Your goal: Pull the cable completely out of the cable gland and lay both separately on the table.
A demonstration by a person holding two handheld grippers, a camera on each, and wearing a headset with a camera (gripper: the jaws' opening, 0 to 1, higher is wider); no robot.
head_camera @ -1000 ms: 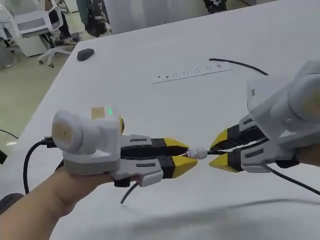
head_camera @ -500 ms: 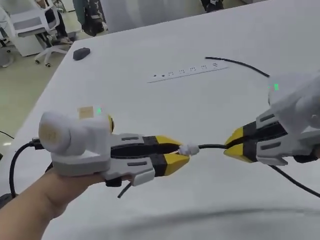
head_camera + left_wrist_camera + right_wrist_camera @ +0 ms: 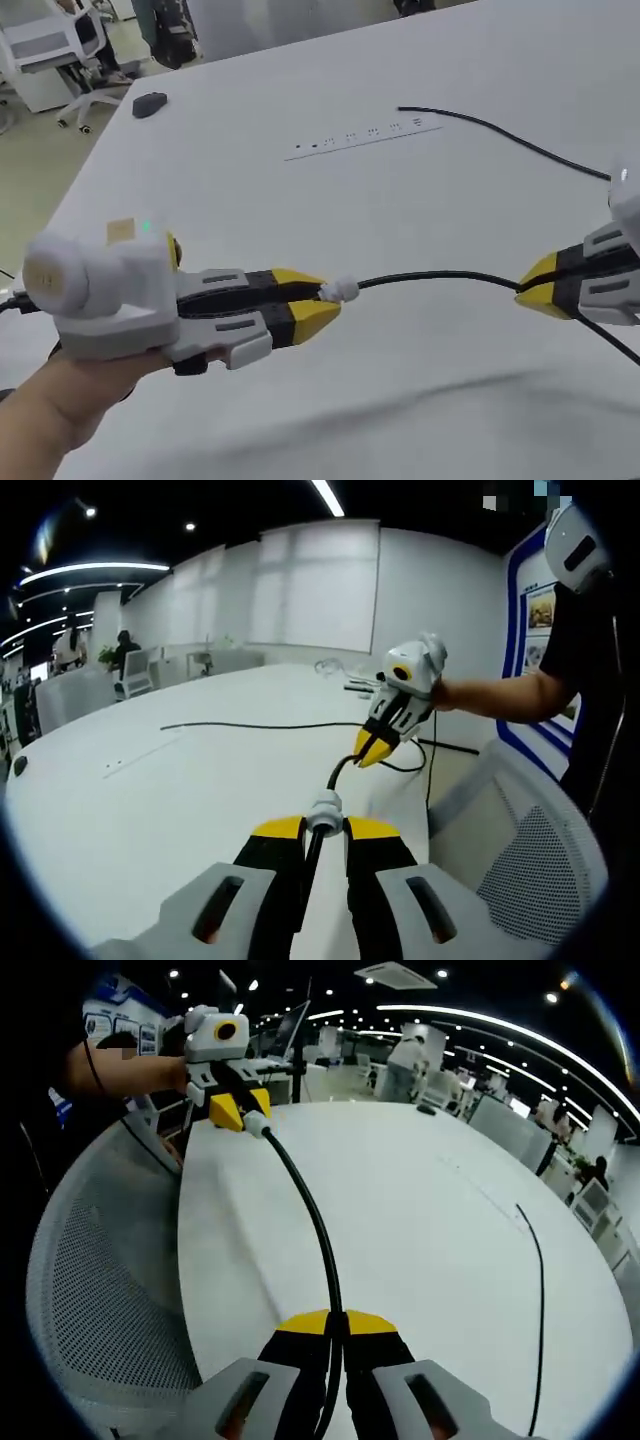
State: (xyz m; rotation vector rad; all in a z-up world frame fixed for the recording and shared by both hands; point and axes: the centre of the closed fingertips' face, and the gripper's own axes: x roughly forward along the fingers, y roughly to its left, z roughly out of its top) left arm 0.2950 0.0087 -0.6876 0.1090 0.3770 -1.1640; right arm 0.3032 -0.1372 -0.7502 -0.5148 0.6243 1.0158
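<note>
A small white cable gland (image 3: 339,291) sits at the tips of my left gripper (image 3: 322,296), which is shut on it. A black cable (image 3: 440,277) runs out of the gland and arcs to the right above the white table (image 3: 300,220). My right gripper (image 3: 528,291) is shut on that cable near the right edge. In the left gripper view the gland (image 3: 325,812) is pinched between the yellow jaws, and the cable (image 3: 338,770) rises to the right gripper (image 3: 372,750). The right gripper view shows the cable (image 3: 311,1220) stretching from its jaws to the gland (image 3: 257,1125).
A white power strip (image 3: 360,137) lies across the far middle of the table with its black cord (image 3: 500,135) trailing right. A dark mouse (image 3: 149,103) rests at the far left corner. Office chairs (image 3: 60,50) stand beyond the table. A mesh chair back (image 3: 90,1290) is close by.
The two grippers have moved apart. My right gripper has drawn to the right with the cable, so a much longer stretch of cable now shows outside the gland.
</note>
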